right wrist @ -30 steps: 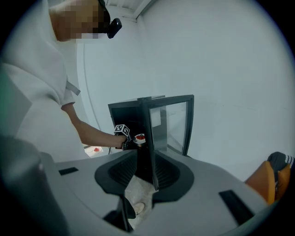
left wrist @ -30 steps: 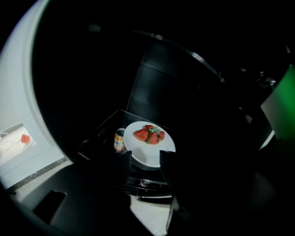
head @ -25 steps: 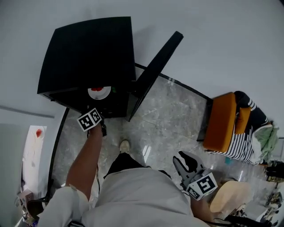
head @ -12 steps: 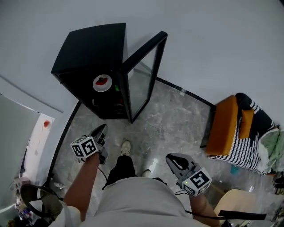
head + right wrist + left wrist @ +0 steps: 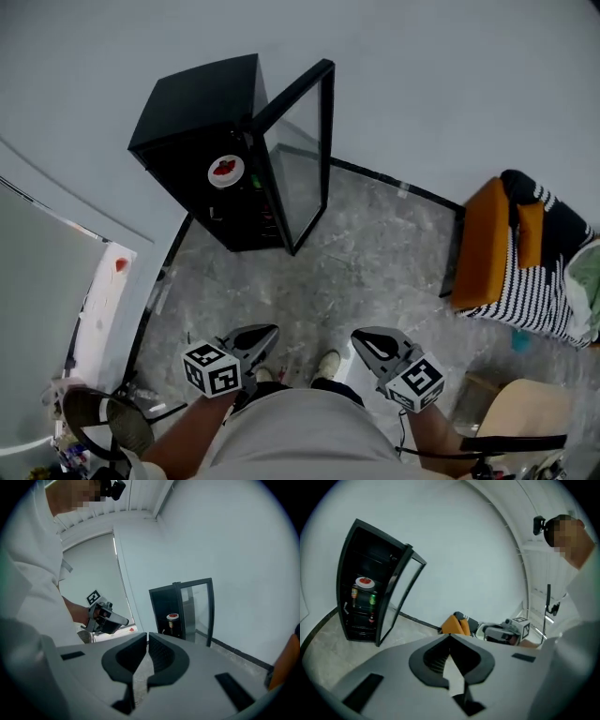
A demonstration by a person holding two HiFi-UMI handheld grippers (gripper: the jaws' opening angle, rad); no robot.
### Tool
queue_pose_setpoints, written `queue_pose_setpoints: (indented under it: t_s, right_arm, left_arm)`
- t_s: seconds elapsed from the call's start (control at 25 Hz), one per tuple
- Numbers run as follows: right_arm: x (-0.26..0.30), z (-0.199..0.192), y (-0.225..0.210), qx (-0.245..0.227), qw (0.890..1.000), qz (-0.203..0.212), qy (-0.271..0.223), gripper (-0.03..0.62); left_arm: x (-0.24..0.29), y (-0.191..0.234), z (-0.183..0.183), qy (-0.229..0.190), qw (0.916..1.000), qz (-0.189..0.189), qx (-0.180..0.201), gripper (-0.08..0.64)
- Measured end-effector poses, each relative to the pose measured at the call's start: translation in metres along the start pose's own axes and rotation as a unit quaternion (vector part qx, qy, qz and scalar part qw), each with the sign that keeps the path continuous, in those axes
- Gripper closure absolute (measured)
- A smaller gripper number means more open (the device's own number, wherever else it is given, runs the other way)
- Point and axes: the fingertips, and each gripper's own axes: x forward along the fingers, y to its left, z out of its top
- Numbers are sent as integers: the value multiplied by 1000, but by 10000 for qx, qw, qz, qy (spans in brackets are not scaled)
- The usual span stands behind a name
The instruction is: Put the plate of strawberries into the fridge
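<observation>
The white plate of strawberries (image 5: 225, 171) rests on an upper shelf inside the black fridge (image 5: 192, 98), whose glass door (image 5: 305, 141) stands open. The plate also shows in the left gripper view (image 5: 364, 582) and, small, in the right gripper view (image 5: 173, 616). My left gripper (image 5: 272, 330) is held low by my body, far from the fridge, shut with nothing in it. Beside it, my right gripper (image 5: 356, 337) is closing, its jaws almost together and empty. The left gripper's tips (image 5: 449, 637) meet; the right gripper's tips (image 5: 147, 634) leave a thin slit.
Cans and bottles (image 5: 372, 599) stand on the fridge shelf under the plate. An orange chair (image 5: 492, 244) draped with striped cloth stands at the right, a pale wooden stool (image 5: 516, 412) in front of it. A white panel (image 5: 103, 300) lies along the left wall.
My left gripper drew back from the fridge, leaving the plate on the shelf, and shut. The right gripper's jaws came together. I have stepped away from the fridge.
</observation>
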Motion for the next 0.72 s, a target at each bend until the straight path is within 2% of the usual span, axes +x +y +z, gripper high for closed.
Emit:
queue_pose_setpoints:
  t_s: [0.16, 0.28, 0.4, 0.6, 0.72]
  right_arm:
    - [-3, -1, 36, -30, 10000, -14, -71, 566]
    - [-1, 3, 66, -341, 9994, -79, 16, 566]
    - [13, 8, 104, -541, 9985, -23, 59, 566]
    - [34, 13, 169, -590, 9982, -74, -23, 566]
    - [42, 7, 215, -707, 9974, -121, 66, 566]
  left_arm:
    - [-17, -39, -7, 98, 9984, -444, 338, 546]
    - [-36, -59, -14, 151, 9953, -717, 638, 547]
    - [-70, -66, -19, 104, 9918, -824, 974, 548]
    - [-138, -64, -48, 51, 9907, -1061, 849, 546]
    - [-180, -58, -74, 116, 9900, -1040, 945, 547]
